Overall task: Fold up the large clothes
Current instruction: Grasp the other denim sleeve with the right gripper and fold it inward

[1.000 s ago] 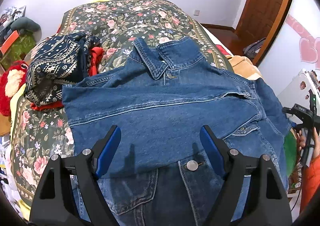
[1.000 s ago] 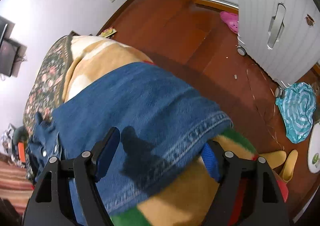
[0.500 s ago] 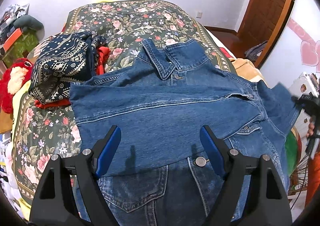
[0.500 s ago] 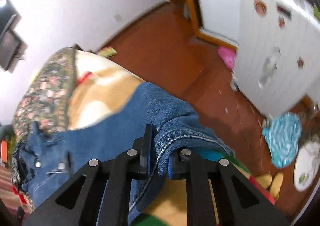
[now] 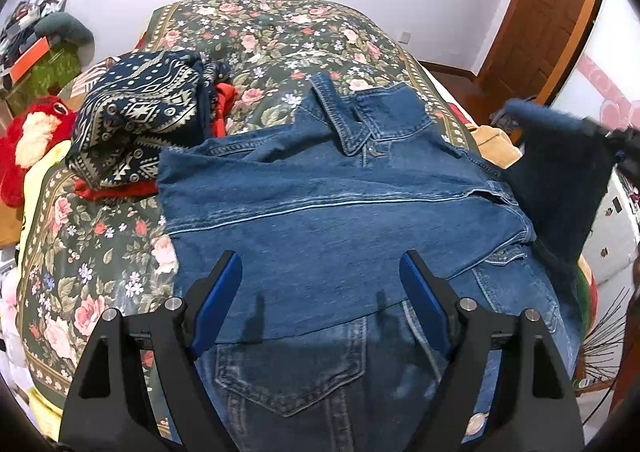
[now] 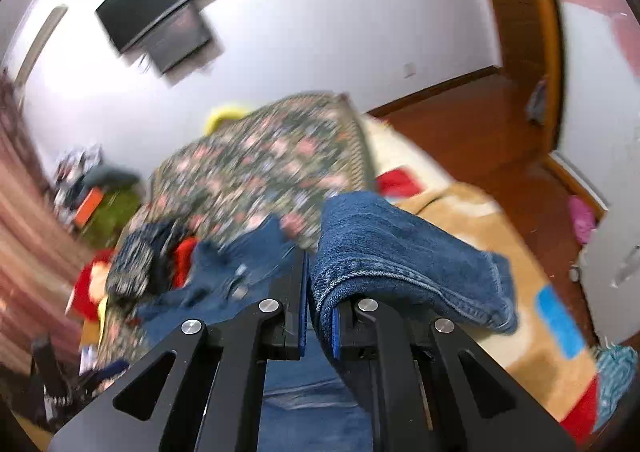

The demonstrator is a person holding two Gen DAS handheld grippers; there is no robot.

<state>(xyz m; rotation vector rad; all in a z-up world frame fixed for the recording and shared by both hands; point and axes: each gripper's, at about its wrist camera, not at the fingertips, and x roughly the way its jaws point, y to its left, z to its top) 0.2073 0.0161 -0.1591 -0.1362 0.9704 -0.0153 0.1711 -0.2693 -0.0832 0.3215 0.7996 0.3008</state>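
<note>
A blue denim jacket [image 5: 332, 220] lies spread on the floral bed [image 5: 280, 36], collar at the far side, one sleeve folded across its front. My left gripper [image 5: 320, 300] is open and empty, hovering over the jacket's lower front. My right gripper [image 6: 319, 316] is shut on the jacket's other sleeve [image 6: 400, 252] near the cuff and holds it lifted off the bed; that raised sleeve [image 5: 560, 180] also shows at the right of the left wrist view. The right wrist view is blurred by motion.
A heap of navy patterned cloth [image 5: 140, 120] over red cloth lies at the bed's left side. A red plush toy [image 5: 28, 140] sits further left. A tan blanket [image 6: 472, 220] hangs on the bed's right edge, with wooden floor [image 6: 480, 124] and a door [image 5: 548, 8] beyond.
My right gripper closed on the sleeve cuff, then lifted it up and swung round toward the bed. My left gripper stayed open and drew back slightly over the jacket.
</note>
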